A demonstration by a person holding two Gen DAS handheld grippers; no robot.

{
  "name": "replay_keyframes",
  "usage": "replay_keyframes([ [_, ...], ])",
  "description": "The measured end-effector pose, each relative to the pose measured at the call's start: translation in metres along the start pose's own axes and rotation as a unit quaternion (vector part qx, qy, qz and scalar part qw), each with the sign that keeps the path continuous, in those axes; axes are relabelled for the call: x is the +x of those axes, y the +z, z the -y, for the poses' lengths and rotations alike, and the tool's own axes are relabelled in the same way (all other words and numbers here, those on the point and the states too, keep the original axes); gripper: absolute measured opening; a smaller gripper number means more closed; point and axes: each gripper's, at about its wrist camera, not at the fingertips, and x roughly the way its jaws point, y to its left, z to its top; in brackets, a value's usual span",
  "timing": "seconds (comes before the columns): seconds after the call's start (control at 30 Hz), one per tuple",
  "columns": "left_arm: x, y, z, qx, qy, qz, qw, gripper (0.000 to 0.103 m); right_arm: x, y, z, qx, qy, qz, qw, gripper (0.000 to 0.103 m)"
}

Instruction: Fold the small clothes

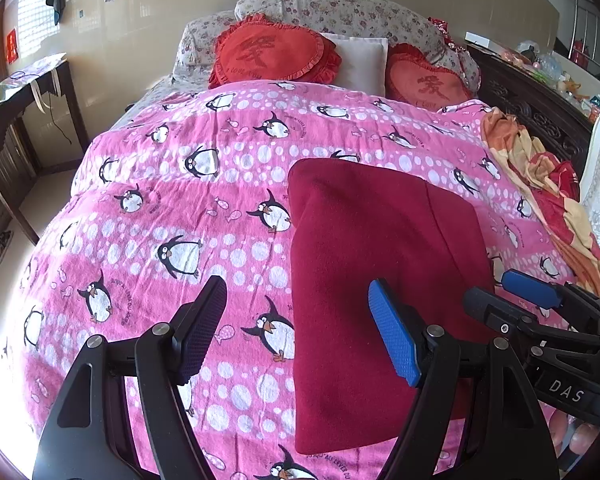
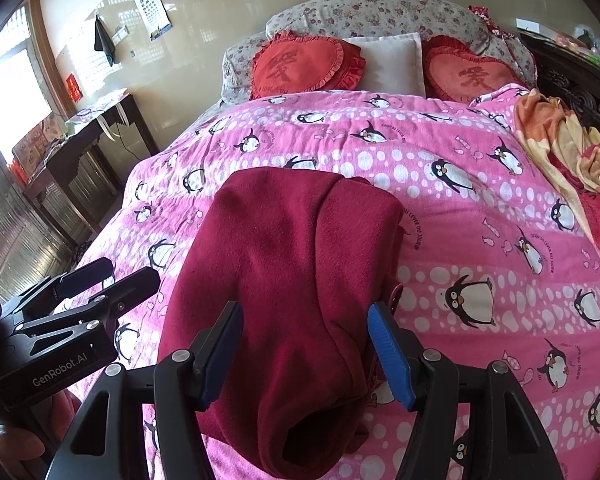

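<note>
Spread over our bed (image 1: 160, 208), the pink quilt carries the folded red garment (image 1: 380, 280) just ahead of both tools, left tool (image 1: 300, 332) and right tool (image 2: 306, 348) half open, empty, hovering, seemingly ready for another fold.

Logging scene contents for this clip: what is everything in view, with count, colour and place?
garment: one, dark red, folded on the bedspread, near edge.
bedspread: one, pink with penguins, covering the bed.
heart cushions: two, red, at the head.
white pillow: one, between the cushions.
floral bedding: grey-white, behind the cushions.
orange blanket: one, crumpled, right bed edge.
dark desk: one, left wall.
left gripper: open, above the garment's left edge.
right gripper: open, straddling the garment.
</note>
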Motion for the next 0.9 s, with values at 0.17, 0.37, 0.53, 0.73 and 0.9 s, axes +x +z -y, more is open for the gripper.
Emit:
replay_keyframes([
  [0.17, 0.001, 0.000, 0.000, 0.000, -0.001, -0.001, 1.0000, 0.074, 0.002, 0.000, 0.000, 0.000, 0.000, -0.001, 1.000, 0.062],
  [0.37, 0.004, -0.001, 0.000, 0.000, -0.001, -0.003, 1.0000, 0.074, 0.004, -0.001, -0.001, 0.000, 0.001, -0.005, 1.000, 0.062],
  [0.53, 0.008, -0.002, -0.004, -0.004, -0.003, -0.008, 1.0000, 0.074, 0.006, -0.002, -0.001, 0.000, 0.002, -0.008, 1.000, 0.062],
  [0.73, 0.007, -0.003, -0.006, -0.001, -0.002, 0.000, 1.0000, 0.074, 0.009, -0.003, -0.002, 0.001, 0.002, -0.013, 1.000, 0.062],
  [0.9, 0.010, 0.000, -0.015, -0.007, -0.004, -0.002, 1.0000, 0.074, 0.011, -0.002, 0.000, 0.000, 0.001, -0.015, 1.000, 0.062],
])
